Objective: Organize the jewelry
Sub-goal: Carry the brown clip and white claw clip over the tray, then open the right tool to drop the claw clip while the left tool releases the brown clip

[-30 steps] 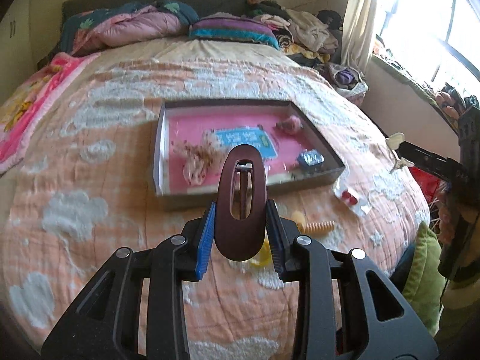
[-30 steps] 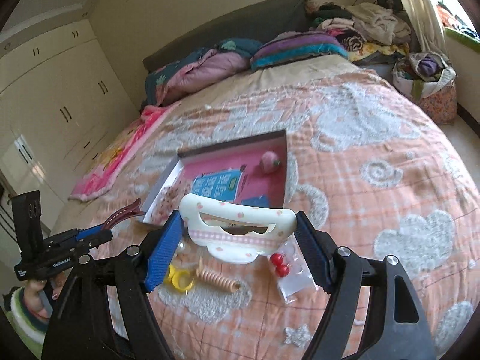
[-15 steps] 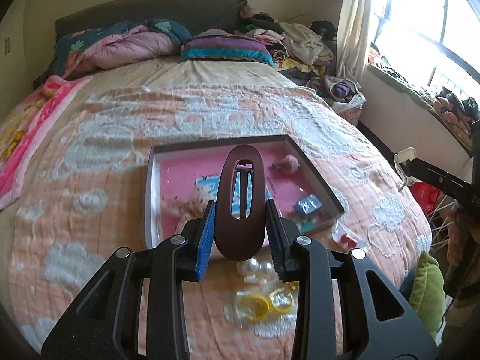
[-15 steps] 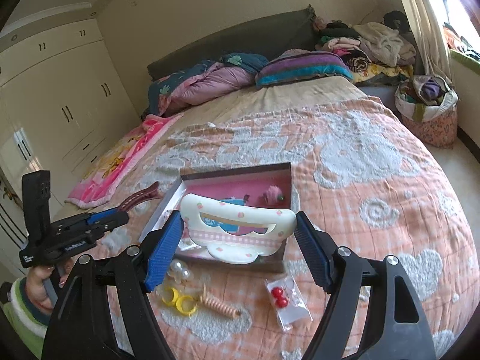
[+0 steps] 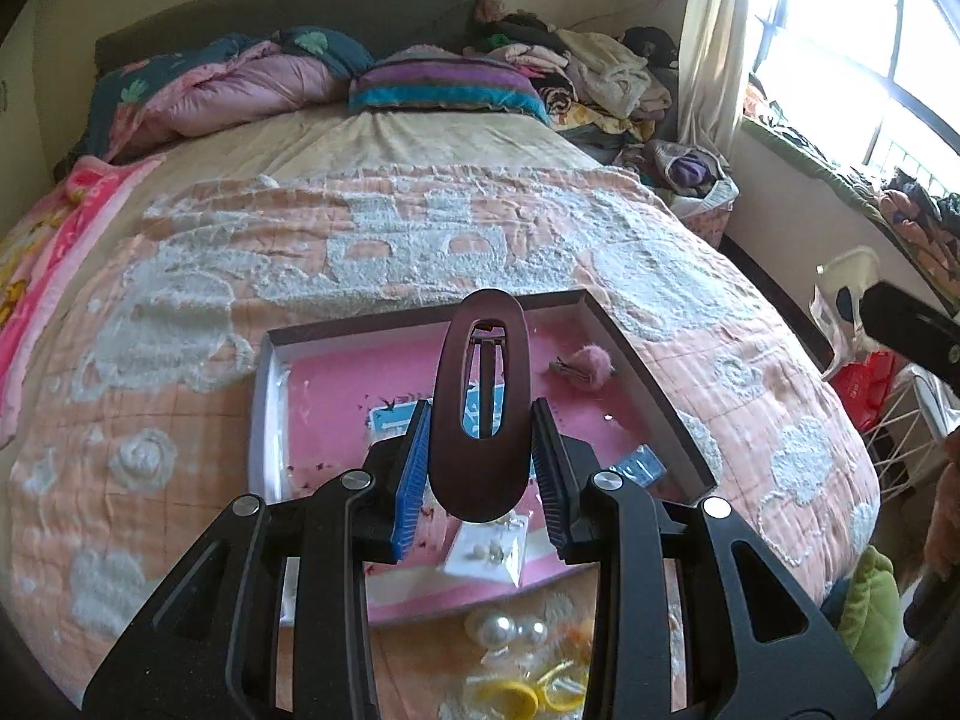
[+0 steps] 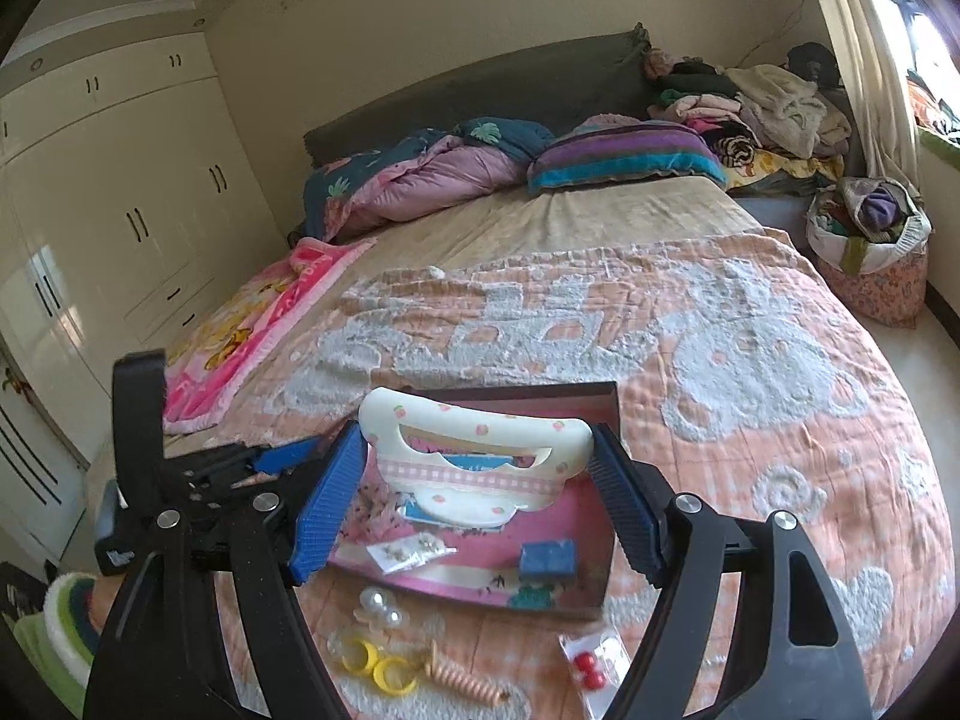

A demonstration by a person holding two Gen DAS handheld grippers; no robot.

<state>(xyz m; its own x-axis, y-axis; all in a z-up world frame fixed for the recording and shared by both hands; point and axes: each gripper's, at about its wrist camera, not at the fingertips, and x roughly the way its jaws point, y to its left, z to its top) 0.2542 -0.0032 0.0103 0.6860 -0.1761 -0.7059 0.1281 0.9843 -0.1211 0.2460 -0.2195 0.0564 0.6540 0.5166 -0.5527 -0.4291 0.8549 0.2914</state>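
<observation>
Brown plastic, a long hair clip [image 5: 482, 414], sits pinched in my left gripper [image 5: 480, 474] above the pink-lined tray [image 5: 273, 372]; my right gripper [image 6: 477, 495] pinches a cream hair clip [image 6: 474, 456] by its ends. Either could slip and fall outside onto the bed [image 6: 750, 372]. Only the right view shows yellow rings [image 6: 375, 663] and red beads [image 6: 588, 669]; the left alone shows a pink pompom [image 5: 585, 363] farther in.
</observation>
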